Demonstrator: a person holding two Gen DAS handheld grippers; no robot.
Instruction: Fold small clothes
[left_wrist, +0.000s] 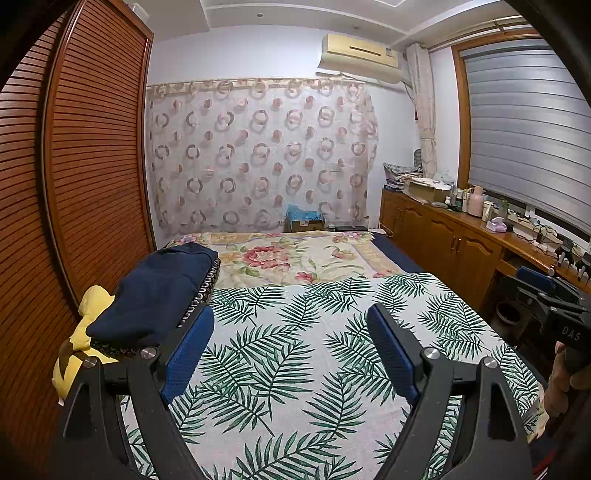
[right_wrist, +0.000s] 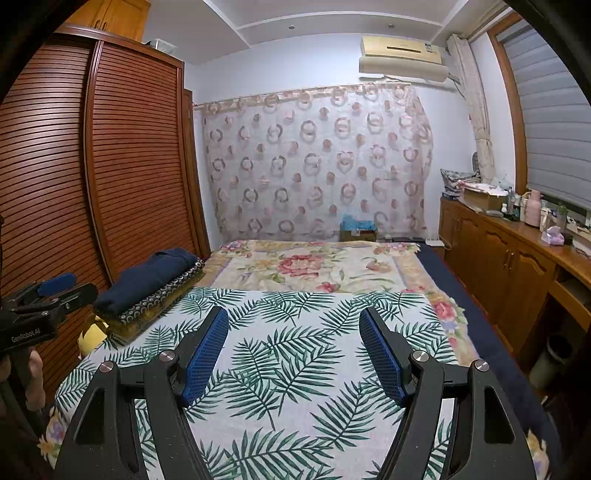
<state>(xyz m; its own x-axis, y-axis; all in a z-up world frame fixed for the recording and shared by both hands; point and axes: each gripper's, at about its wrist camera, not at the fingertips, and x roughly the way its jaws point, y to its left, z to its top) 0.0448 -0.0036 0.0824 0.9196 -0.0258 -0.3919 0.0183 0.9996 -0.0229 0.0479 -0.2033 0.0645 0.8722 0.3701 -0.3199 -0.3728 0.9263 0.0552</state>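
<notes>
From the left wrist, we see our left gripper (left_wrist: 291, 347) released, with nothing between its jaws, over the bare leaf sheet (left_wrist: 295, 369). The folded stack (left_wrist: 159, 291) sits left of that sheet, navy piece on top.

From the right wrist, our right gripper (right_wrist: 293, 350) is equally released and empty. The stack (right_wrist: 147, 284) looks finished; we see no unfolded garment left.
</notes>
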